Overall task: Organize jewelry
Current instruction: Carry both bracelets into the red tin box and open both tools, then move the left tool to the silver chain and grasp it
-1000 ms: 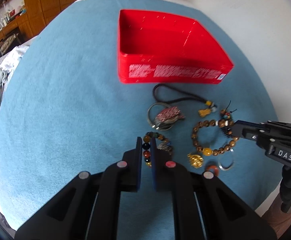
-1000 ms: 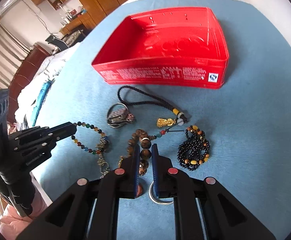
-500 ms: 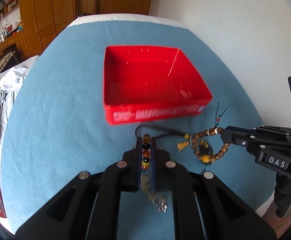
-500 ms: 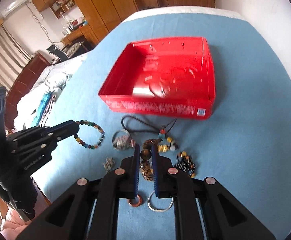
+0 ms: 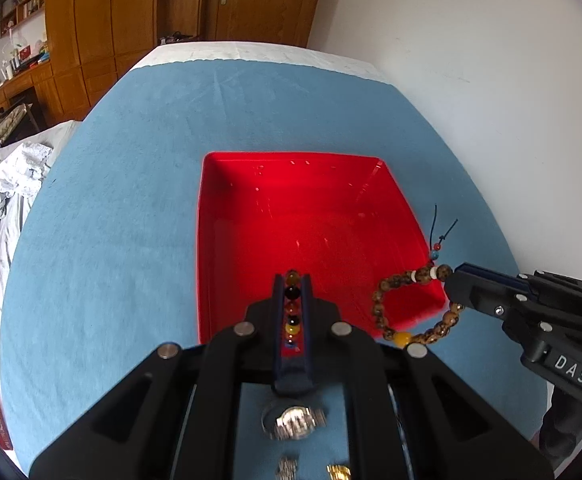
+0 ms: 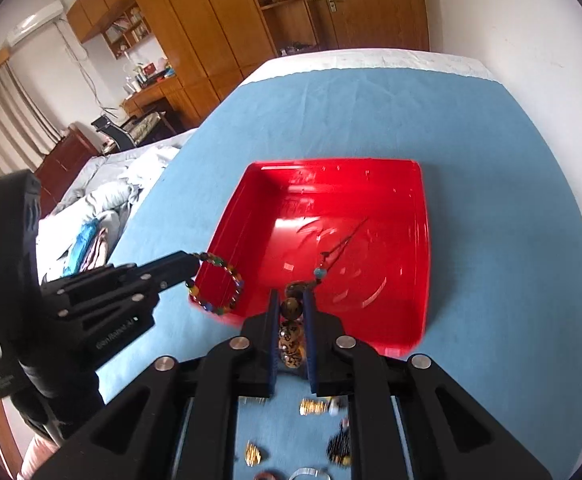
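A red tray [image 5: 251, 248] lies on the blue cloth; it also shows in the right wrist view [image 6: 419, 280]. My left gripper [image 5: 292, 280] is shut on a multicolour bead bracelet [image 5: 292, 312] and holds it above the tray's near edge. From the right wrist view that bracelet [image 6: 219, 280] hangs as a loop over the tray's near left corner. My right gripper [image 6: 292, 294] is shut on a brown bead bracelet [image 6: 291, 328]. In the left wrist view this bracelet [image 5: 407, 304] dangles over the tray's near right corner.
More jewelry lies on the blue cloth [image 5: 111, 220] below the grippers: a watch [image 5: 297, 420], a gold charm [image 5: 339, 472], a dark bead bracelet [image 6: 339, 446] and a silver ring [image 6: 311, 474]. A white wall is at the right, a bed with bedding at the left.
Both grippers have lifted their bracelets off the cloth and moved forward, from the jewelry pile to above the red tray's near edge.
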A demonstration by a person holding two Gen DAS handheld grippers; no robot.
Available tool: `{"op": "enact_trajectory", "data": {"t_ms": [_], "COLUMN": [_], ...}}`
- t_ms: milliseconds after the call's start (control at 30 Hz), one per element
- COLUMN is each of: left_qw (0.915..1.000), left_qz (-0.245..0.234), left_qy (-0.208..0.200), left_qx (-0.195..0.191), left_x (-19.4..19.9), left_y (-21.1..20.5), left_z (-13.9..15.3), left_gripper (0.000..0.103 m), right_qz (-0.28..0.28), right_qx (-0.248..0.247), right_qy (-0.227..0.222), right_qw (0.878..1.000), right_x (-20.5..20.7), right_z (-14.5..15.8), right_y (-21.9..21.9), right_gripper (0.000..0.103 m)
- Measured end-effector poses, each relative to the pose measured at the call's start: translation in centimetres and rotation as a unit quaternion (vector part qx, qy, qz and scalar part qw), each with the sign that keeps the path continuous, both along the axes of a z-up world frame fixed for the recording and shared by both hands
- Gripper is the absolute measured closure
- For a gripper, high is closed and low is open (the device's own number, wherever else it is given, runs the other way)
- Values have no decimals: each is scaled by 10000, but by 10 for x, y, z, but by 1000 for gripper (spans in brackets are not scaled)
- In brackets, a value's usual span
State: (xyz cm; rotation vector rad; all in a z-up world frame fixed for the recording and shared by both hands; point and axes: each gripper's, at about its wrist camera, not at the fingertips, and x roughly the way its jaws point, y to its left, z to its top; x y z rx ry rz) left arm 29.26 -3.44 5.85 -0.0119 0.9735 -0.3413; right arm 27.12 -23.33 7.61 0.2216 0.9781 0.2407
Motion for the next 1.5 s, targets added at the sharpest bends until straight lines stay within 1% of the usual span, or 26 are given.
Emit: {"op": "enact_trajectory", "data": {"t_ms": [167, 267, 400, 500, 600, 733, 933, 1000, 1067, 1133, 1200, 1267, 1300, 1400, 1500], "left_qw": [9997, 9993, 9980, 9967, 9959, 9957, 9971, 9978, 9982, 9984, 9984, 9981, 9978, 9979, 9972], "left_qz": [150, 157, 203, 268, 253, 220, 171, 167, 210, 250, 286, 333, 362, 325, 247], "left_qy": [144, 271, 487, 587, 703, 747, 597, 473, 315, 137, 49, -3, -32, 20, 202], "left_qx": [144, 205, 356, 486, 510, 496, 448, 443, 471, 489, 484, 514, 548, 564, 675], "left_x": [41, 54, 72, 82, 87, 85, 65, 54, 44, 31, 18, 7, -4, -24, -44], "left_y": [-11, -15, -16, -18, -19, -18, -19, -15, -11, -6, -1, 3, 9, 15, 19], "left_z": [-24, -36, -58, -71, -78, -78, -62, -54, -46, -37, -30, -27, -26, -28, -36], "left_gripper": [97, 97, 97, 96, 94, 85, 85, 80, 71, 69, 64, 56, 55, 52, 52], "right_qz": [40, 99, -64, -248, -355, -360, -308, -267, -235, -218, -194, -168, -155, -139, -91], "right_qx": [162, 324, 235, 41, -54, -107, -122, -102, -97, -135, -204, -230, -249, -283, -209], "right_qy": [207, 391, 642, 821, 875, 798, 568, 465, 333, 246, 166, 135, 131, 180, 300], "right_qw": [9996, 9987, 9976, 9963, 9955, 9961, 9978, 9985, 9991, 9994, 9995, 9995, 9995, 9993, 9993], "right_x": [43, 63, 81, 88, 87, 81, 63, 54, 41, 32, 17, 5, -3, -25, -43], "right_z": [-30, -54, -81, -97, -104, -104, -89, -82, -74, -67, -61, -58, -57, -59, -65], "right_y": [-1, -5, -16, -23, -28, -29, -25, -24, -23, -22, -19, -18, -17, -15, -14], "right_gripper": [92, 92, 92, 91, 88, 85, 85, 85, 85, 82, 79, 76, 75, 73, 73]}}
